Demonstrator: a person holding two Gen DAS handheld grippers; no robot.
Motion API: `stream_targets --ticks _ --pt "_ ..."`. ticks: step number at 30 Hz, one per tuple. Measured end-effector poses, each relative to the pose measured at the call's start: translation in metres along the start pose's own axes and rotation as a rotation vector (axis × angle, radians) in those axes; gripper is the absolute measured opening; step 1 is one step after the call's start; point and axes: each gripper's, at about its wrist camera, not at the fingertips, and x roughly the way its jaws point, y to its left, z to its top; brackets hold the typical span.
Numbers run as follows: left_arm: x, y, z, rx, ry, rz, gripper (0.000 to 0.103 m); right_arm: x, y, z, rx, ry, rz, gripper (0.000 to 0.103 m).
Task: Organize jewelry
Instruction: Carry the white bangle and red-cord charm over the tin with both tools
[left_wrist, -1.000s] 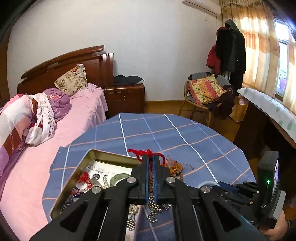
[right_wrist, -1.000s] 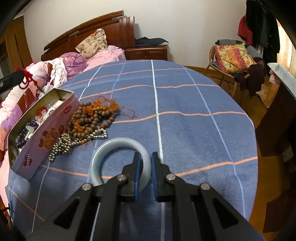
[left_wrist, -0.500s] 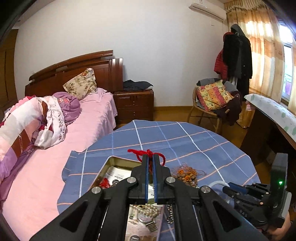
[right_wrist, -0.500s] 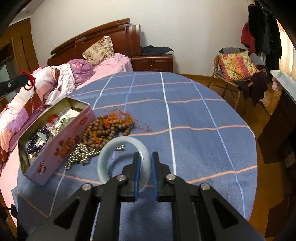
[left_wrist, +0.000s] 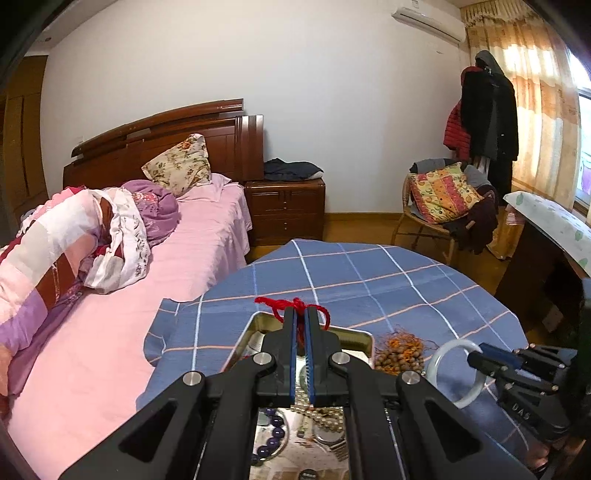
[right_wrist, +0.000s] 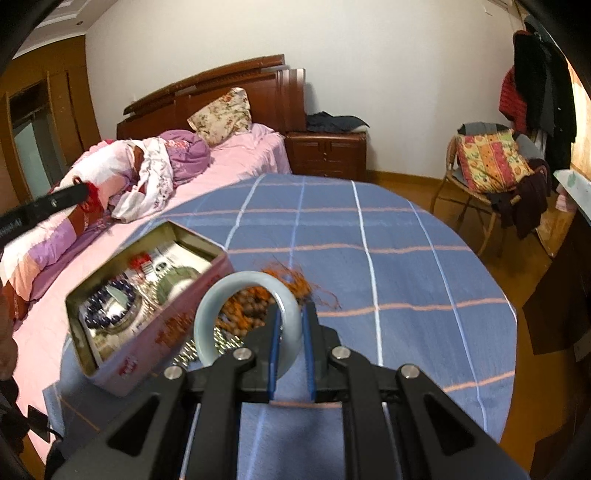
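My left gripper (left_wrist: 302, 314) is shut on a red cord (left_wrist: 291, 305) and holds it above the open metal tin (left_wrist: 354, 334), which holds purple beads (left_wrist: 273, 439) and other jewelry. My right gripper (right_wrist: 290, 317) is shut on a pale jade bangle (right_wrist: 245, 284) and holds it lifted above the table, beside the tin (right_wrist: 147, 343). The bangle also shows in the left wrist view (left_wrist: 448, 347). Brown wooden beads with orange tassels (left_wrist: 400, 354) lie on the cloth to the right of the tin. Silver beads (right_wrist: 195, 350) lie under the bangle.
The round table carries a blue checked cloth (right_wrist: 388, 266). A bed with pink bedding (left_wrist: 166, 295) stands to the left. A wooden nightstand (left_wrist: 286, 210) and a chair with a cushion (left_wrist: 439, 195) stand by the far wall. A desk (left_wrist: 554, 236) is at the right.
Both grippers have risen. My right gripper lifted the jade bangle off the cloth and moved it left toward the tin. My left gripper carried the red cord up over the tin.
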Motion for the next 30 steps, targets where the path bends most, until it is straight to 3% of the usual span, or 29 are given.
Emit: stream_targets --ticks 15,30 --pt "0.010 0.026 -0.014 -0.041 0.042 0.034 0.003 0.001 0.053 0.029 -0.075 -0.049 0.091 0.014" --pt "0.016 0.047 -0.025 -0.077 0.069 0.049 0.003 0.017 0.081 0.039 -0.110 -0.034 0.137 0.014"
